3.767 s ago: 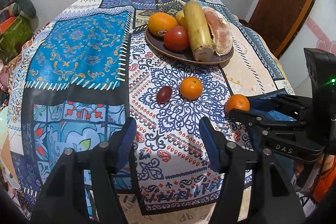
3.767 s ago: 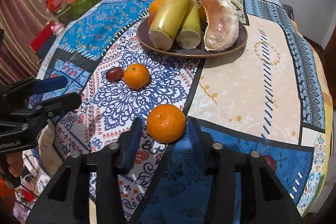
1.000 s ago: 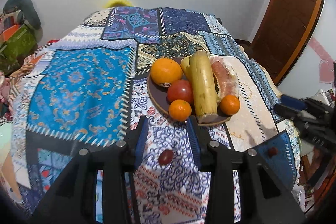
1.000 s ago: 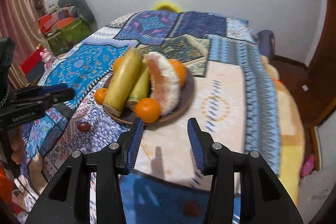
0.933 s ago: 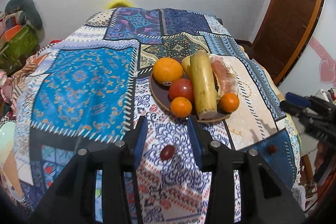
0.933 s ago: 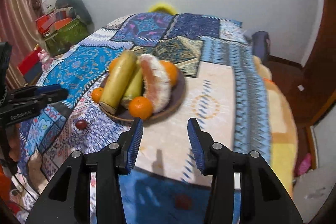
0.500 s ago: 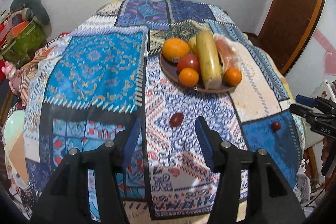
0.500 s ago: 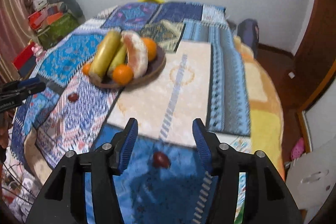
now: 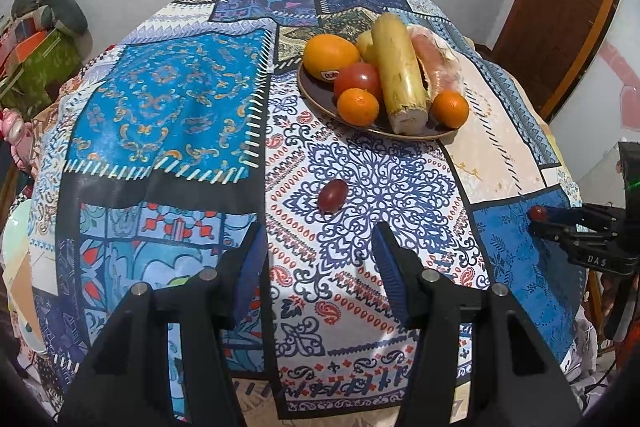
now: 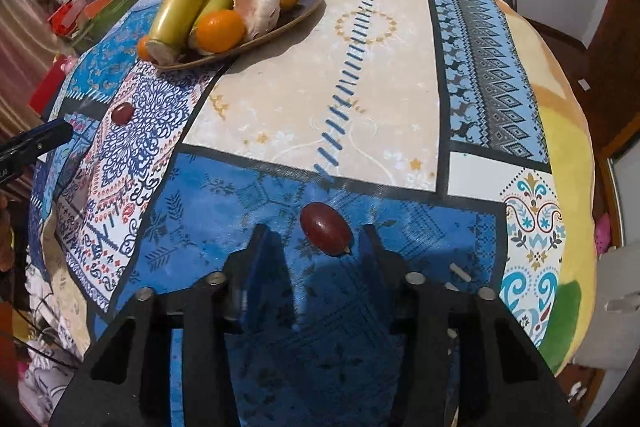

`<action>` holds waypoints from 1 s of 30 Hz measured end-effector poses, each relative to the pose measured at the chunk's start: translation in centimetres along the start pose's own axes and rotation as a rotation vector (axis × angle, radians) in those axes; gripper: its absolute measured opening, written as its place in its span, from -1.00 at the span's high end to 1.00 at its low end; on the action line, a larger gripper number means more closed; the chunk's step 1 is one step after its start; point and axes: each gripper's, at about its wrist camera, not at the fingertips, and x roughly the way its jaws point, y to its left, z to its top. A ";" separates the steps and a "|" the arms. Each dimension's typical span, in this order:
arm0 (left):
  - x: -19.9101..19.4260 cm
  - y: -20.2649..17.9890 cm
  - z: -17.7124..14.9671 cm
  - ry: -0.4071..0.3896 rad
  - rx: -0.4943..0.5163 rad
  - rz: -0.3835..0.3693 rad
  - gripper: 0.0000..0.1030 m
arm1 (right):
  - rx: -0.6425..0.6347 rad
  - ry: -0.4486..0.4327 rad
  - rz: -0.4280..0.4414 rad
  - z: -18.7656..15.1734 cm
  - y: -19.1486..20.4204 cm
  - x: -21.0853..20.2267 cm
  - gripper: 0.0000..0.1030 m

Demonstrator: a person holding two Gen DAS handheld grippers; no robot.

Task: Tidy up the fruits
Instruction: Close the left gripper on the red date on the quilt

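**Two dark grapes on the bench, both grippers spread**

Near the front edge of the bench, on a blue patch of the patterned cloth, a dark red grape lies between the spread tips of the right gripper, closer to the right finger; whether it touches that finger cannot be told. The left gripper is spread too, holding nothing, and a second grape lies on the white and blue medallion just beyond its tips. Farther back, toward the middle of the bench, a brown plate carries two small oranges, a tomato, a large orange, long yellow-green stalks and a peeled pomelo wedge.
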 end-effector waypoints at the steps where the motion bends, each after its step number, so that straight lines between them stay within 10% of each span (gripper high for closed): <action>1: 0.2 -0.1 0.0 0.004 0.003 -0.001 -0.05 | -0.002 -0.002 -0.003 0.0 -0.1 0.0 0.37; 20: 5.2 -0.3 1.5 0.057 0.002 -0.023 -0.04 | 0.003 -0.131 0.002 3.2 0.0 -1.5 0.58; 30: 6.8 -0.3 2.2 0.035 -0.007 -0.024 0.46 | -0.006 -0.165 0.004 4.7 0.2 -1.5 0.58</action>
